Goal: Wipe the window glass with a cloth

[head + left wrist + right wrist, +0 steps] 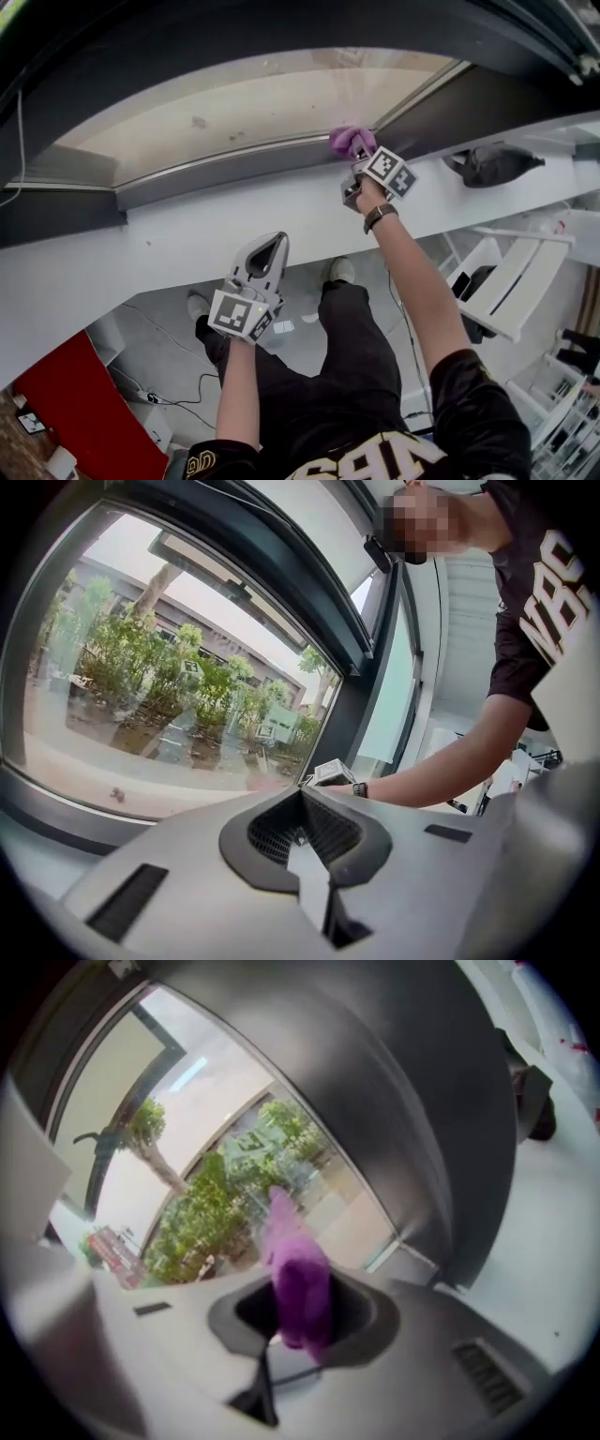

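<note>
Nearest to the person, the left gripper (pixel 270 248) hangs below the white sill (pixel 141 253) with its jaws pressed together and nothing between them. It takes no part in the wiping.

Past the sill, the right gripper (pixel 356 161) reaches to the lower right corner of the window glass (pixel 253 108), and its jaws are clamped on a purple cloth (pixel 351 141). I judge the step in hand to be a wipe along the bottom edge of the pane. To do it well, the cloth should lie flat on the glass with even pressure and travel in long overlapping passes. The hard jaw tips should stay off the pane. A small dark spot (pixel 199 122) further left may need a slower pass.

The cloth sticks out forward from between the jaws as a bunched tuft (in the right gripper view it rises well beyond the tips). Its free end points at the pane, close to the grey frame (pixel 234 167). I cannot tell whether it really touches the glass.
</note>
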A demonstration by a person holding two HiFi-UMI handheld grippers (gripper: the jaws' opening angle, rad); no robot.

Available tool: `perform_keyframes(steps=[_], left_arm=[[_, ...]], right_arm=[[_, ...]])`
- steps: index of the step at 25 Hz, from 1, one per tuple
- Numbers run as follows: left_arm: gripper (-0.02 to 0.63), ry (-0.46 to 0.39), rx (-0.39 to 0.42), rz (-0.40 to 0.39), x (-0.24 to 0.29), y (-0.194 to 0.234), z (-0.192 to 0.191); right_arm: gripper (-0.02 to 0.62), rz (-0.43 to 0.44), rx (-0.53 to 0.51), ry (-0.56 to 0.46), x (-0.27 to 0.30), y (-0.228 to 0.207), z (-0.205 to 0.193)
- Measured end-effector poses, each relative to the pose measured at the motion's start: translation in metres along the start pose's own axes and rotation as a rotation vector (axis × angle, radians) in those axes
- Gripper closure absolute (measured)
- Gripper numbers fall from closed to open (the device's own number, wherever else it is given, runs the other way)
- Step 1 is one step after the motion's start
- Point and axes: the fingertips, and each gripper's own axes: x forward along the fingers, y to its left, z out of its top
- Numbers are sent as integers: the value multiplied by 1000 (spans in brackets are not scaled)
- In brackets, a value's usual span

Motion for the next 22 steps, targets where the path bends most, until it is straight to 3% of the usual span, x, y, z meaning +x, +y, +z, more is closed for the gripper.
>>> perform_keyframes(steps=[5,9,14,17,22], left_arm=[[589,-8,2,30,-45,6,47],[589,-2,19,97,-86,13,104],[589,-75,46,128,-133,17,193],[589,-81,118,162,-161,6,232],[589,-145,218,211,-188,-9,294]], right_arm=[[512,105,9,-11,-53,83,-15],[512,210,-9,-47,-124,167,-19],[512,310,-282,-128,-225,281,-11],[512,392,-450,-209,-294,347,-10],[509,504,-632,-292,-367,444,-13]])
